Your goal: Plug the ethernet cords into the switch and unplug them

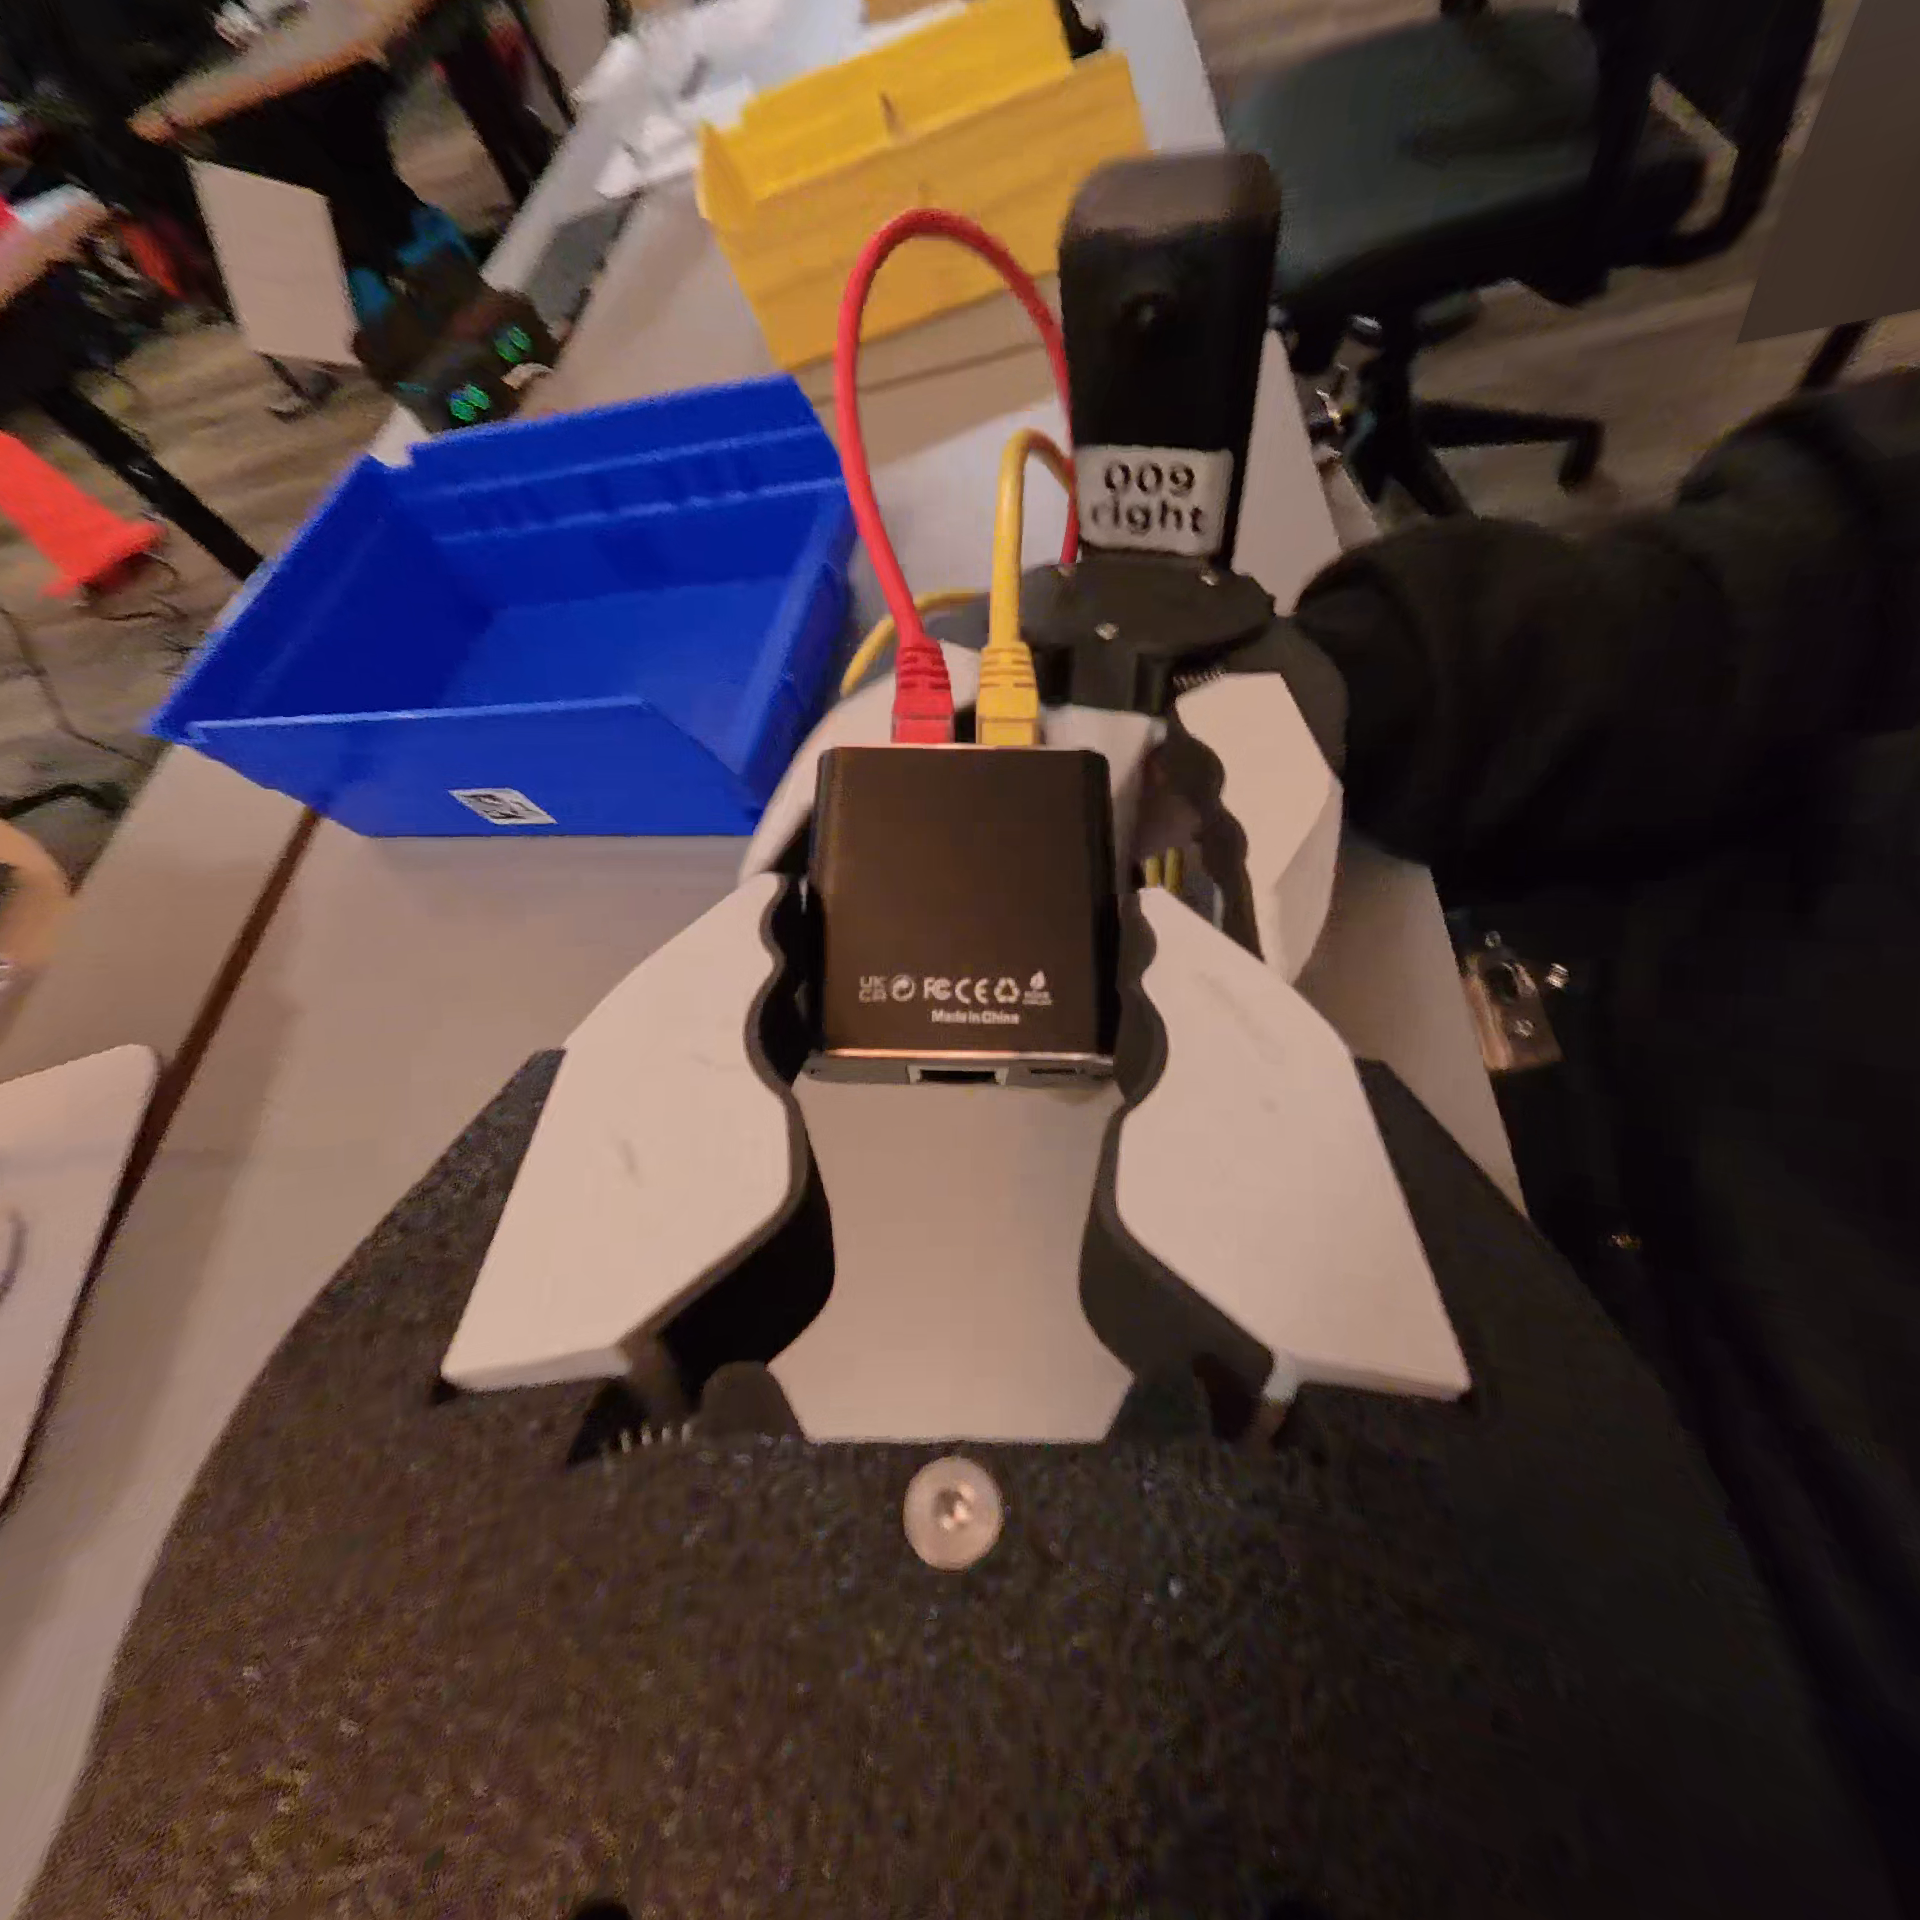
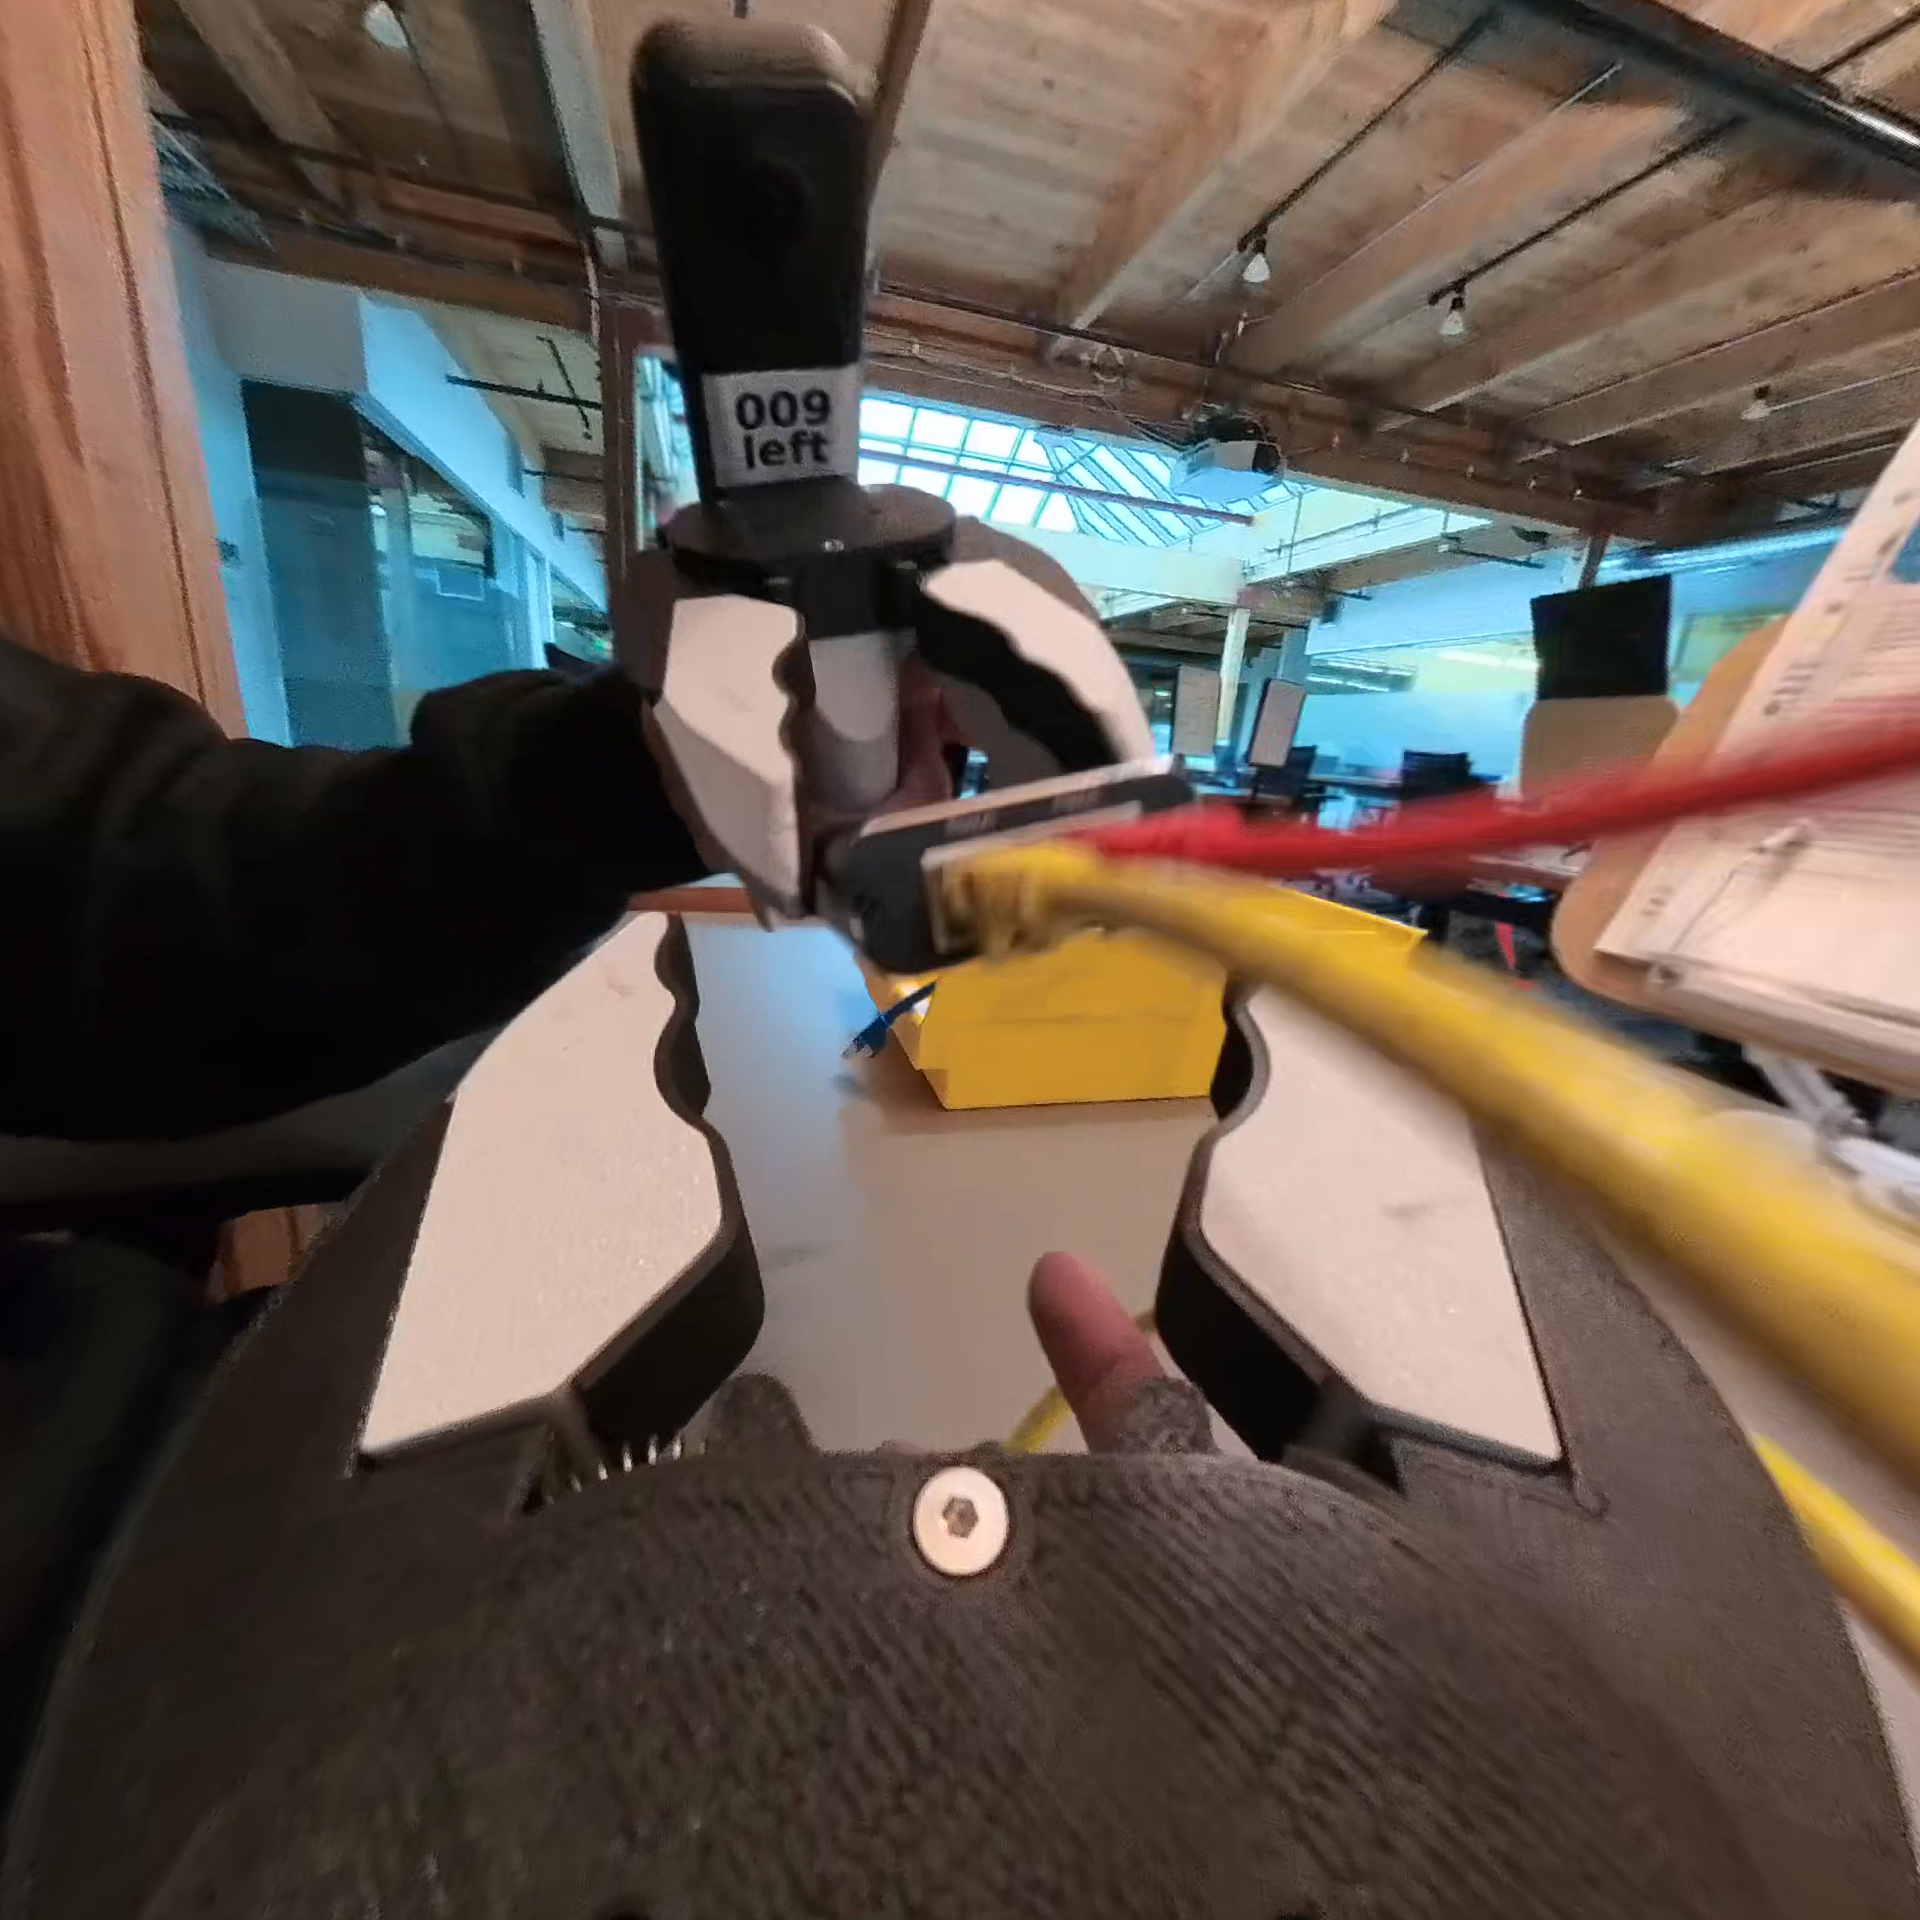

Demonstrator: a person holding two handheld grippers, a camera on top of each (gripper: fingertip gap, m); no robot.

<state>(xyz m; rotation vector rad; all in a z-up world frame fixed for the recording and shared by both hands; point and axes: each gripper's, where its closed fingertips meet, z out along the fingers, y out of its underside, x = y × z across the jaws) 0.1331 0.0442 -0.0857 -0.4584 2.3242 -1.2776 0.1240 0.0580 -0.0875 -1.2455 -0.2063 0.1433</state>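
My left gripper [image 1: 961, 899] is shut on a black switch [image 1: 961, 935], held by its two sides above the table. A red cord [image 1: 923, 691] and a yellow cord [image 1: 1008, 691] are plugged side by side into its far end. The near end shows an empty port. My right gripper [image 2: 961, 1039] is open and holds nothing; it faces the left gripper [image 2: 831, 790] and the switch [image 2: 894, 904]. The yellow cord [image 2: 1507, 1091] runs from the switch across its right finger. The red cord [image 2: 1455, 821] runs off to the right. The right gripper [image 1: 1226, 790] also shows beyond the switch.
A blue bin [image 1: 520, 623] stands on the table left of the switch, and a yellow bin [image 1: 914, 187] stands farther back; the yellow bin [image 2: 1070, 1029] also shows in the right wrist view with a blue cord end [image 2: 868, 1039] beside it. Papers [image 2: 1766, 831] hang at the right. A black sleeve [image 1: 1610, 675] holds the right gripper.
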